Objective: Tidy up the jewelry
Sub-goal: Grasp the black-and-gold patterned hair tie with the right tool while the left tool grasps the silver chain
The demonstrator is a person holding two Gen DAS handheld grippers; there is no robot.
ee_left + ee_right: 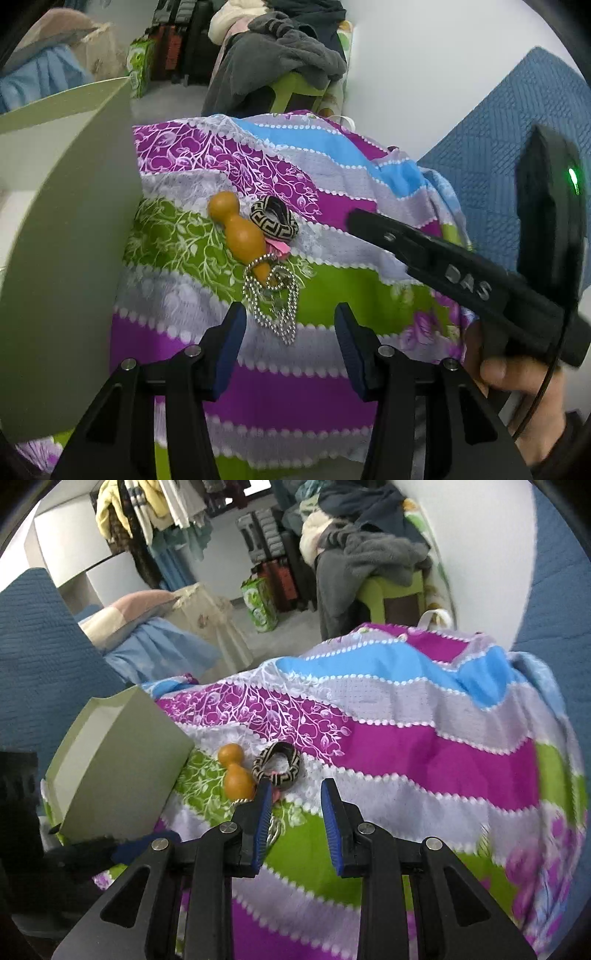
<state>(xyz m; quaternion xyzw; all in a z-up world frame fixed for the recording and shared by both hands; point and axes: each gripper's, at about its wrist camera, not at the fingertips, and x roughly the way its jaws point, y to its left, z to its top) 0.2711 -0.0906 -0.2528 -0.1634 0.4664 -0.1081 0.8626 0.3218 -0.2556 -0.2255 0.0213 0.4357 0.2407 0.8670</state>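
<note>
Where striped floral cloth (325,295) covers the whole work surface, w/ bands of purple, green, grey and blue, lies everything else. Next in size: pale green box (110,760), open-topped, sits on cloth's left side, its wall filling left of the left-wrist view. Behind, out of focus: pile of grey clothes (280,55) on a green stool (295,86), plus blue quilted fabric (517,122) at right.

Left gripper (290,325): jaws apart, nothing btwn pads, hangs just above the near end of the chain; no contact seen. Right gripper (293,805): jaws parted too, narrower gap, empty, only cloth visible btwn the blue pads; left pad sits in front of the ring's near edge, touching or not – can't tell. Hand (517,373) grips the right tool's handle at lower right of left view.

Jewelry, clustered mid-cloth just right of box: orange gourd-shaped pendant (240,232), lying flat. Black-and-cream patterned ring (275,219) just beside it on the right, touching or nearly so. Silver ball chain (273,306) looped around pendant's narrow end, trailing toward the left gripper. Small pink piece (280,247) under ring, too small to ID.
</note>
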